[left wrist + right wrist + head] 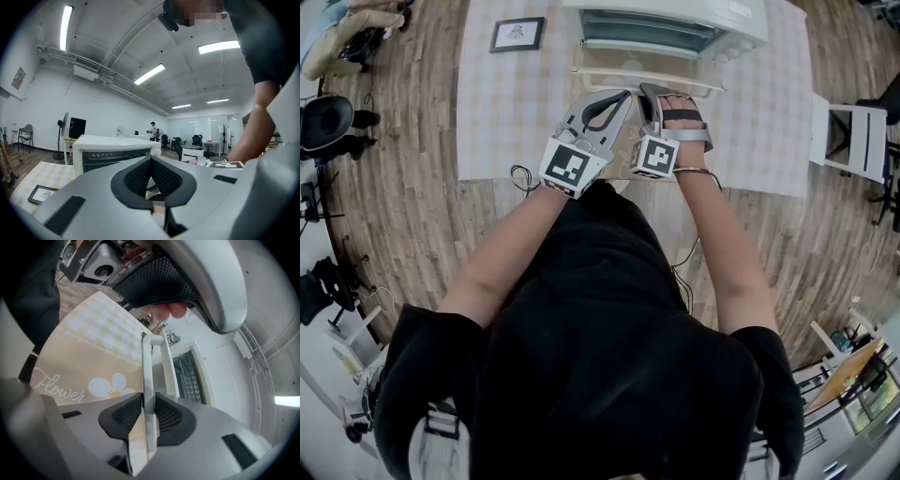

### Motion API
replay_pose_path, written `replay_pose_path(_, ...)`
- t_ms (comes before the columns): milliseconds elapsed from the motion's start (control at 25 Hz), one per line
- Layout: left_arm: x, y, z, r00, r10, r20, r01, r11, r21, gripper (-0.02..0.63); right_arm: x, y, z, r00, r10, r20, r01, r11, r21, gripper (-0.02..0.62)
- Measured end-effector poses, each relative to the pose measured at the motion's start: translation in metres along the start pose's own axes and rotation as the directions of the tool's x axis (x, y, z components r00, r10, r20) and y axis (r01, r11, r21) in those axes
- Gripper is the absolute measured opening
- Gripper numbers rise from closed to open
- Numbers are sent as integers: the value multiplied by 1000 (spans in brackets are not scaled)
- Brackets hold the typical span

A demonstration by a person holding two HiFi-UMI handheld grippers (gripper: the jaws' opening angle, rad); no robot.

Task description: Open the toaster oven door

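The white toaster oven [675, 23] stands at the far edge of the checked tablecloth [506, 103]. Its door [623, 73] hangs partly down toward me, and the white handle bar [148, 376] runs across its front. My right gripper [654, 94] is shut on that bar, whose pads [168, 416] press it from both sides. My left gripper [623, 96] hovers just left of the right one, in front of the door, shut with nothing between its pads. In the left gripper view the oven [112, 150] sits just beyond the closed jaws.
A small framed picture [517, 35] lies on the cloth left of the oven. A white chair [853, 131] stands to the table's right and a black office chair [326, 122] to its left. Cables hang at the table's near edge.
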State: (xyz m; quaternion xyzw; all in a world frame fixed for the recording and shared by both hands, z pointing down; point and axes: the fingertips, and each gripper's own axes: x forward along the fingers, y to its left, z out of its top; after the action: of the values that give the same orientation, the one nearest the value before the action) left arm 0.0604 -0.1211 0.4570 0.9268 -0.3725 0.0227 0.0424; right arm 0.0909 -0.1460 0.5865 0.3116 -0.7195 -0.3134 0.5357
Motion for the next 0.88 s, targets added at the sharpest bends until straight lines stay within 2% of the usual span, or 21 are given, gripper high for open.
replay_pose_path(880, -13, -6, -42, 999, 30, -41, -31, 999, -30, 12, 0, 65, -7, 1000, -22, 17, 22, 1000, 3, 97)
